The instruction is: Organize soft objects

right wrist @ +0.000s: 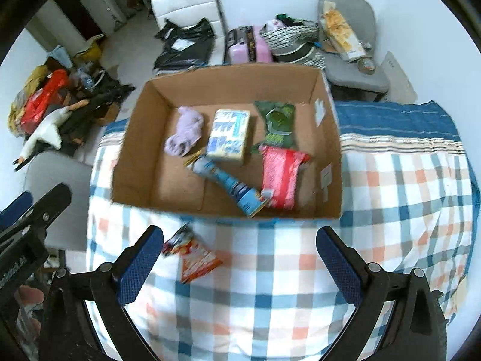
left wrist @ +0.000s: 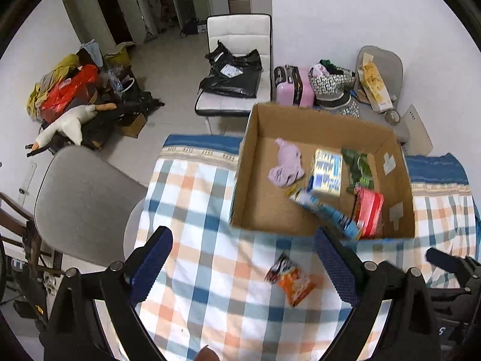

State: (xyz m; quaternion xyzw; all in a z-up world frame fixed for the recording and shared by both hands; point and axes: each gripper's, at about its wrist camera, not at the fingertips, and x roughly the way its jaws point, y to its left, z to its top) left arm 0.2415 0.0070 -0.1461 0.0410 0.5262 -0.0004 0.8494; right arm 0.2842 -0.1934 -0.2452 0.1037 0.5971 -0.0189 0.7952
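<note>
An open cardboard box [left wrist: 249,156] [right wrist: 132,138] stands on the checked tablecloth. Inside lie a lilac sock [left wrist: 287,164] [right wrist: 185,134], a blue-and-white pack [left wrist: 327,171] [right wrist: 230,134], a green packet [left wrist: 359,165] [right wrist: 278,123], a red packet [left wrist: 368,212] [right wrist: 282,174] and a blue tube [left wrist: 327,210] [right wrist: 228,183]. An orange snack bag [left wrist: 291,279] [right wrist: 192,255] lies on the cloth in front of the box. My left gripper [left wrist: 243,246] is open and empty, above the snack bag. My right gripper [right wrist: 240,243] is open and empty, with the snack bag near its left finger.
The table carries a blue, orange and white checked cloth [left wrist: 210,270] [right wrist: 390,195]. A grey chair [left wrist: 81,198] stands at the table's left. A white chair with a black bag [left wrist: 234,72], a pink suitcase [left wrist: 293,85] and a clutter pile with a plush goose [left wrist: 69,123] stand beyond.
</note>
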